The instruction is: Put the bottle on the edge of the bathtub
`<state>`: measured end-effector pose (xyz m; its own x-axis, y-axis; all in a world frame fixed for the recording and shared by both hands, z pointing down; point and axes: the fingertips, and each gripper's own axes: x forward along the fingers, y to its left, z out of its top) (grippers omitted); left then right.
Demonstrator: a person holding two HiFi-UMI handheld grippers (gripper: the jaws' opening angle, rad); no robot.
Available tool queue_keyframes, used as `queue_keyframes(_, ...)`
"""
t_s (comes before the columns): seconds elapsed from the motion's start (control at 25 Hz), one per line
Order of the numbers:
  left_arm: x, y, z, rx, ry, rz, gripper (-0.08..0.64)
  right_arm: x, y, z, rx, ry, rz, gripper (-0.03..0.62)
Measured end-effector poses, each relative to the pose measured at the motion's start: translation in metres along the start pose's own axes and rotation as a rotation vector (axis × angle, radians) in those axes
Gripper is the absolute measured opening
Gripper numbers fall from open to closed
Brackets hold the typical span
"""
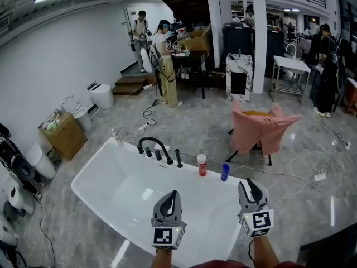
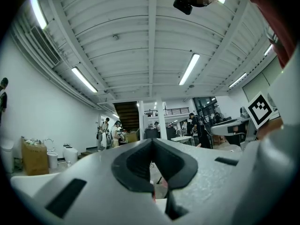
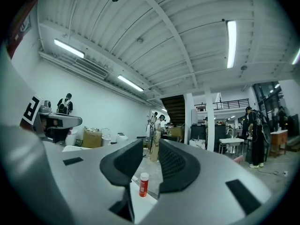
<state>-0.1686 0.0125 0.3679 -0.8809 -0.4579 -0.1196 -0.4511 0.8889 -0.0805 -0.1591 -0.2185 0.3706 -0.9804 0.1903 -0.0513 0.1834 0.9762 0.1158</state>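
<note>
Bottle (image 1: 202, 165), red cylinder, on glossy bathtub rim (image 1: 95, 169); left claw (image 1: 173, 195) together, right claw (image 1: 250, 183) apart.

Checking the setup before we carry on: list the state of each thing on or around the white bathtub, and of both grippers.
White bathtub: empty.
Red bottle with white cap: upright on the bathtub's edge.
Small blue bottle: upright on that edge, beside the red one.
Left gripper: shut, holding nothing.
Right gripper: open, holding nothing.

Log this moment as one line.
left gripper: shut, empty | right gripper: open, empty | red bottle: upright on bathtub edge | blue bottle: beside it
</note>
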Motion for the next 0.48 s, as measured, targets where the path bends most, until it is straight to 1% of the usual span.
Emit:
queue_keyframes(0.04,0.001,-0.002,-0.001,-0.002,0.002,-0.003,0.005,0.000,-0.002,-0.002,0.001,0.001,-0.005,0.089)
queue_keyframes(0.12,0.002,-0.004,-0.001,-0.006,0.002,-0.008,0.005,0.000,-0.003,-0.005,0.009,0.003,-0.010,0.017)
queue_keyframes(0.16,0.002,-0.004,-0.001,-0.007,0.000,-0.009,0.005,0.000,-0.003,-0.006,0.017,0.006,-0.008,0.002)
queue_keyframes(0.48,0.012,-0.006,-0.006,-0.013,0.013,-0.006,0.005,0.008,-0.010,-0.013,0.040,0.019,-0.001,-0.002)
